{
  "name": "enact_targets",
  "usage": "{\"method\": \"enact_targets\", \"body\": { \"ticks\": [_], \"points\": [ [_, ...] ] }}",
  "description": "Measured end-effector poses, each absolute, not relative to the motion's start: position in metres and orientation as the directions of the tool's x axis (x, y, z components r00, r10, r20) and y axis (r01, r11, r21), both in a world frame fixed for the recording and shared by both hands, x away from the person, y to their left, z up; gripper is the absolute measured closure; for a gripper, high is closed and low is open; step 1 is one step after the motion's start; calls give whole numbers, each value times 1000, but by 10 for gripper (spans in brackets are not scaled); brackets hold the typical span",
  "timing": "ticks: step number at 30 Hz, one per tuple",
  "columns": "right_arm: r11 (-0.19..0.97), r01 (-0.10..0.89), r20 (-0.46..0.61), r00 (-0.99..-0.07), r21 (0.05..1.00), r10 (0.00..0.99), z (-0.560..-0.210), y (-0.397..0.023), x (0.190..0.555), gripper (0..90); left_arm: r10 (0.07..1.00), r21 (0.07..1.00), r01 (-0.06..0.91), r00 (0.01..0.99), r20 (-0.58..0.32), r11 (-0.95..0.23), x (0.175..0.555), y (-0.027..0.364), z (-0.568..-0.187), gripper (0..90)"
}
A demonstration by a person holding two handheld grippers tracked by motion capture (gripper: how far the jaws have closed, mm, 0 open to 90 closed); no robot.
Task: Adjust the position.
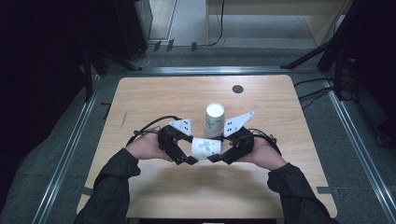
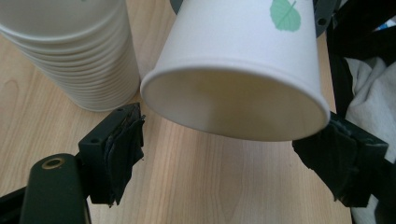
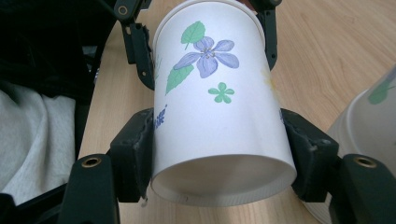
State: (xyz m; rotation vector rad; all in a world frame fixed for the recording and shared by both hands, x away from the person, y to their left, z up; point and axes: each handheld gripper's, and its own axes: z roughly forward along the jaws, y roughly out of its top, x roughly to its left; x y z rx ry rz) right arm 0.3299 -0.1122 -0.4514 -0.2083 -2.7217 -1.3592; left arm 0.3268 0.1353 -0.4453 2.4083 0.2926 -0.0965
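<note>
A paper cup (image 1: 206, 148) lay on its side over the table (image 1: 154, 98), empty inside, just in front of an upside-down stack of cups (image 1: 214, 120). The right gripper (image 1: 215, 158) clamped the cup's base end, both jaws pressed on its wall. The left gripper (image 1: 188, 160) stood wide around the rim, one jaw touching it. The right gripper view showed purple flowers and green leaves on the cup.

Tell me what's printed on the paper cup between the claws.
The paper cup is white with a purple flower and green leaves, clearest in the right gripper view.
</note>
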Motion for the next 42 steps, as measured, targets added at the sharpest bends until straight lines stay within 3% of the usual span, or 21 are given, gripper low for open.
{"method": "enact_targets", "body": {
  "ticks": [18, 38, 42],
  "points": [
    [561, 162, 163, -985, 812, 49, -448, -113, 332, 345, 194, 768, 287, 958, -213, -573, 320, 144, -458, 168],
    [573, 173, 186, -982, 801, 36, -451, -108, 331, 349, 171, 775, 293, 956, -238, -560, 320, 143, -460, 270],
    [580, 189, 203, -978, 792, 41, -451, -107, 331, 290, 178, 768, 295, 955, -235, -568, 321, 147, -456, 271]
  ]
}}
